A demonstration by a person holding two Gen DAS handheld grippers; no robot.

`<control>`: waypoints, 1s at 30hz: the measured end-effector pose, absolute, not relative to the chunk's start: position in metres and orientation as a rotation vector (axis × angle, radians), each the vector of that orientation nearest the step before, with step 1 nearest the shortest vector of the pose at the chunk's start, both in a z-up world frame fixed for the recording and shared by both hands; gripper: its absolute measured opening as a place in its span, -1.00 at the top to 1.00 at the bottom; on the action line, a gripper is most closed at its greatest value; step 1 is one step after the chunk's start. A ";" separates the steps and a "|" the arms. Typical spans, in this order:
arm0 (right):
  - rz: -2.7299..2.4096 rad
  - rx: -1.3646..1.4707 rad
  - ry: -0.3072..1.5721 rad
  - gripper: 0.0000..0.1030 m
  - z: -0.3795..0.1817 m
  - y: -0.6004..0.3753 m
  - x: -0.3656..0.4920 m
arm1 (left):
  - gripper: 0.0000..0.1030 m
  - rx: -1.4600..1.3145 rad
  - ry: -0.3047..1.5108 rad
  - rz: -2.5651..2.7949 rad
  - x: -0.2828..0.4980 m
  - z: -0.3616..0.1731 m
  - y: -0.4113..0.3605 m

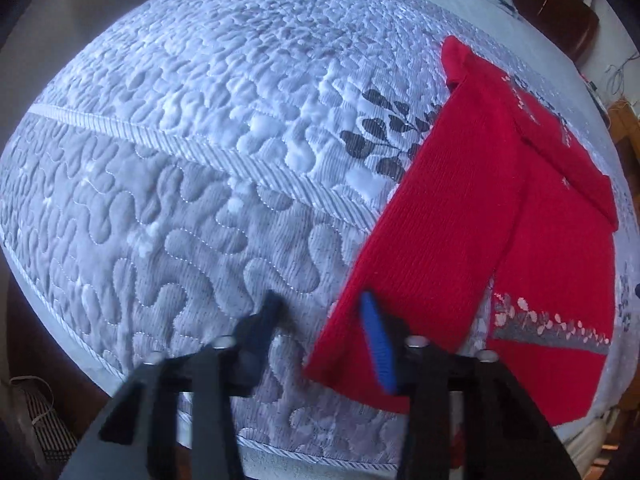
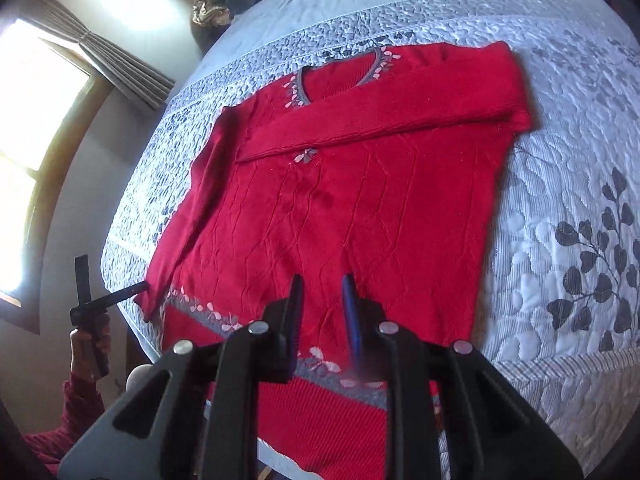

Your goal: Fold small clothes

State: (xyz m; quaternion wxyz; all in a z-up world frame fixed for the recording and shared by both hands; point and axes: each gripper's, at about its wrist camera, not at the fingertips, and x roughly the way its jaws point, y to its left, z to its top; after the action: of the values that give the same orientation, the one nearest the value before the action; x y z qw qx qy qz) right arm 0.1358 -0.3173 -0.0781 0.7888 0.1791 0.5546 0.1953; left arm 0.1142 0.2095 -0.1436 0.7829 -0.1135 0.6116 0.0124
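While one sleeve [image 2: 400, 108] lay folded across its chest, the red sweater [image 2: 340, 208] sat flat on the bed [image 2: 560, 120], probably to keep folds square. Left gripper [image 1: 320, 300] fingers were apart and empty, beside the other sleeve [image 1: 420, 240]. Right gripper [image 2: 322, 284] fingers were narrowly apart and empty, over the hem. No containers in view.

Left gripper [image 1: 320, 300]: pointing steeply down, jaws standing well apart, gap clear. One finger dark and motion-blurred, the other faced with a ribbed blue pad; black linkage arms and silver pivot bolts fill the lower frame.

Right gripper [image 2: 322, 280]: angled down and forward, jaws parted by a narrow gap, pads pressing on nothing. Same build: one black finger, one blue.

From the right wrist view, the left gripper shows small at the far left edge. The left hand [image 2: 90, 344] is wrapped round its handle from below, with a red sleeve [image 2: 76, 404] on the forearm.
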 end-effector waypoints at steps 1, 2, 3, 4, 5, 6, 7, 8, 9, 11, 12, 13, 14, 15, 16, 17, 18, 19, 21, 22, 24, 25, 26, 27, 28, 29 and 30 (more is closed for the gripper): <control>0.418 0.386 1.192 0.56 -0.076 -0.319 0.134 | 0.83 -0.273 1.325 0.010 0.114 -0.142 0.209; 0.414 0.387 1.190 0.56 -0.076 -0.320 0.134 | 0.92 -0.288 1.323 0.005 0.113 -0.139 0.209; 0.410 0.392 1.187 0.56 -0.075 -0.322 0.133 | 0.93 -0.293 1.319 0.008 0.112 -0.136 0.207; 0.409 0.397 1.185 0.56 -0.075 -0.325 0.132 | 0.93 -0.304 1.306 -0.001 0.111 -0.130 0.202; 0.410 0.404 1.184 0.56 -0.075 -0.327 0.132 | 0.94 -0.324 1.294 -0.024 0.112 -0.124 0.198; 0.411 0.411 1.182 0.56 -0.075 -0.329 0.132 | 0.94 -0.344 1.283 -0.052 0.112 -0.118 0.193; 0.413 0.415 1.180 0.56 -0.075 -0.331 0.131 | 0.94 -0.361 1.267 -0.087 0.114 -0.109 0.184; 0.415 0.418 1.178 0.56 -0.075 -0.332 0.132 | 0.94 -0.366 1.251 -0.114 0.116 -0.101 0.175; 0.420 0.425 1.176 0.56 -0.076 -0.333 0.132 | 0.94 -0.368 1.232 -0.154 0.120 -0.090 0.161; 0.429 0.436 1.171 0.56 -0.078 -0.335 0.132 | 0.94 -0.379 1.208 -0.221 0.130 -0.074 0.134; 0.430 0.439 1.170 0.56 -0.079 -0.336 0.133 | 0.94 -0.377 1.198 -0.257 0.138 -0.066 0.117; 0.432 0.445 1.169 0.56 -0.082 -0.337 0.134 | 0.94 -0.370 1.190 -0.285 0.146 -0.061 0.098; 0.432 0.450 1.170 0.56 -0.084 -0.337 0.134 | 0.94 -0.359 1.183 -0.317 0.156 -0.055 0.079; 0.434 0.459 1.172 0.56 -0.087 -0.338 0.135 | 0.94 -0.345 1.181 -0.348 0.167 -0.051 0.058; 0.438 0.466 1.172 0.56 -0.089 -0.340 0.136 | 0.94 -0.340 1.179 -0.378 0.176 -0.048 0.037; 0.437 0.473 1.173 0.56 -0.092 -0.341 0.136 | 0.94 -0.336 1.178 -0.415 0.184 -0.046 0.016; 0.435 0.480 1.174 0.56 -0.094 -0.343 0.137 | 0.94 -0.330 1.181 -0.464 0.193 -0.044 -0.009; 0.433 0.489 1.173 0.56 -0.096 -0.345 0.138 | 0.92 -0.324 1.187 -0.501 0.198 -0.044 -0.028; 0.424 0.503 1.179 0.56 -0.100 -0.349 0.142 | 0.72 -0.295 1.212 -0.573 0.209 -0.045 -0.067; 0.423 0.505 1.179 0.56 -0.101 -0.350 0.143 | 0.43 -0.268 1.217 -0.594 0.214 -0.046 -0.086; 0.430 0.506 1.182 0.53 -0.102 -0.351 0.147 | 0.03 -0.208 1.186 -0.565 0.218 -0.045 -0.102; 0.436 0.499 1.182 0.51 -0.102 -0.349 0.148 | 0.01 -0.190 1.173 -0.541 0.219 -0.044 -0.104; 0.445 0.487 1.182 0.45 -0.101 -0.346 0.150 | 0.01 -0.184 1.164 -0.522 0.220 -0.043 -0.102; 0.461 0.471 1.183 0.36 -0.102 -0.340 0.153 | 0.00 -0.190 1.156 -0.506 0.220 -0.044 -0.096; 0.471 0.465 1.186 0.33 -0.102 -0.335 0.156 | -0.03 -0.209 1.151 -0.476 0.222 -0.046 -0.085; 0.486 0.464 1.192 0.33 -0.104 -0.329 0.159 | -0.06 -0.220 1.146 -0.444 0.223 -0.049 -0.071; 0.509 0.473 1.205 0.33 -0.109 -0.321 0.164 | -0.09 -0.224 1.140 -0.408 0.226 -0.052 -0.058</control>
State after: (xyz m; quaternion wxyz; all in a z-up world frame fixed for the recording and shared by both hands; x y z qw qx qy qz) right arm 0.1642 -0.3212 -0.1086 0.7676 0.2181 0.5552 0.2344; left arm 0.2260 -0.0579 -0.0523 0.8163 -0.1049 0.5347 -0.1916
